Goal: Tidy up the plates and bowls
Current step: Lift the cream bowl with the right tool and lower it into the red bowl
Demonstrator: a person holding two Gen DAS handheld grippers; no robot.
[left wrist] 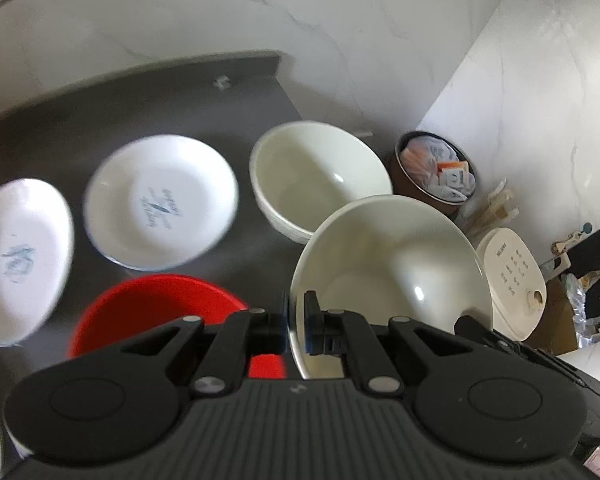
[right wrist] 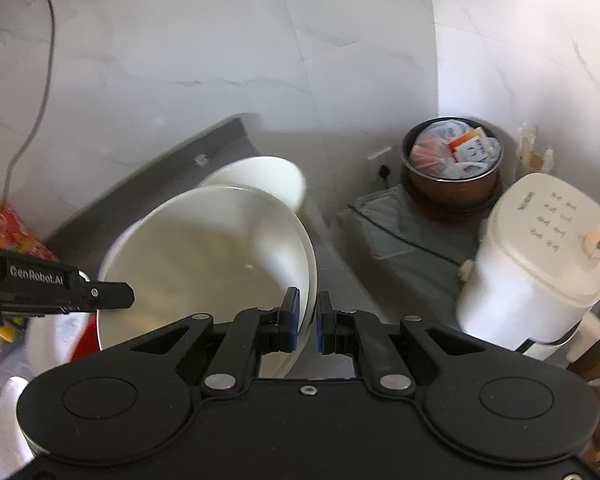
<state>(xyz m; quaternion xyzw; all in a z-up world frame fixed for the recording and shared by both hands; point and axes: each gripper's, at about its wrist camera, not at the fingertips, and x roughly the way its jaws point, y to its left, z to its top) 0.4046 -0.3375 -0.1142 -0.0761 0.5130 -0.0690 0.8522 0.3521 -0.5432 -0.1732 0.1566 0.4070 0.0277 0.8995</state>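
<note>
The cream bowl (left wrist: 392,264) is held tilted above the grey counter (left wrist: 60,120), mouth up, its rim clamped at one side by the left gripper (left wrist: 298,330) and at the other by the right gripper (right wrist: 308,322). "GenRobot.AI" is printed on the left gripper's side. Beyond lie a second cream bowl (left wrist: 320,176), empty, and a brown pot (right wrist: 452,168) stuffed with packets.

Two patterned plates (left wrist: 162,202) (left wrist: 20,258) are counted at the left. Two cream bowls (left wrist: 320,180) (left wrist: 392,276) and one red bowl (left wrist: 156,312) are counted.

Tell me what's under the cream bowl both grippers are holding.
Partly below the held bowl: a red bowl on the counter. The rest beneath is hidden.
</note>
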